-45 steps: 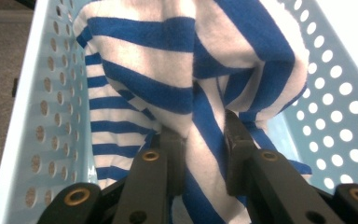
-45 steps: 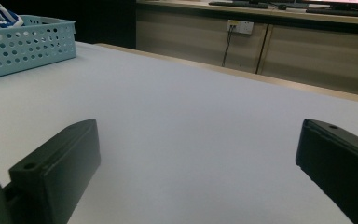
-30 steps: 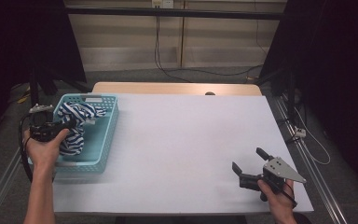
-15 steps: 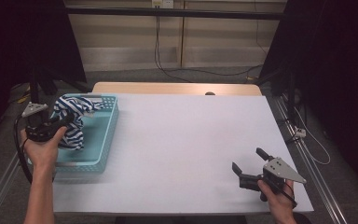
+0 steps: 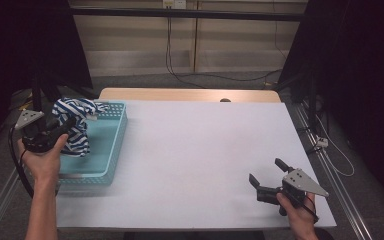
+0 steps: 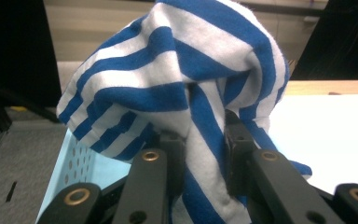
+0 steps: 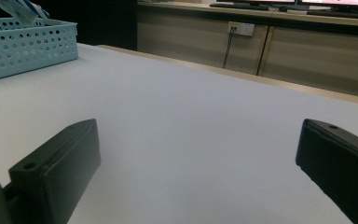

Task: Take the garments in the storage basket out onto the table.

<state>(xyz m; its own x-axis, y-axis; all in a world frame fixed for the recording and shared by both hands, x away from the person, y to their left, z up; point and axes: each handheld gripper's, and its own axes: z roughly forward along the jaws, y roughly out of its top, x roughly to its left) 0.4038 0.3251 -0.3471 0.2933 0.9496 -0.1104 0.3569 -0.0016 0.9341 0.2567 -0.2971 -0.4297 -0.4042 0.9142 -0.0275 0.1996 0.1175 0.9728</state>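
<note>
Striped cloth held over the basket

The left gripper [image 5: 60, 131] clamps a blue-and-white striped cloth [image 5: 75, 125], lifted above the pale blue basket [image 5: 111, 150] at the table's [image 5: 200, 150] left edge. The right gripper [image 5: 266, 176] rests near the front right corner, jaws spread, nothing between them

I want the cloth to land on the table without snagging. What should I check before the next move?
1. Left tongs shut on the striped cloth: ok.
2. Cloth lifted out of the basket: not ok, its lower end hangs inside the basket.
3. Cloth free of the basket wall: cannot tell.
4. Table bare for laying it down: ok.
5. Right tongs open, nothing between them: ok.
</note>
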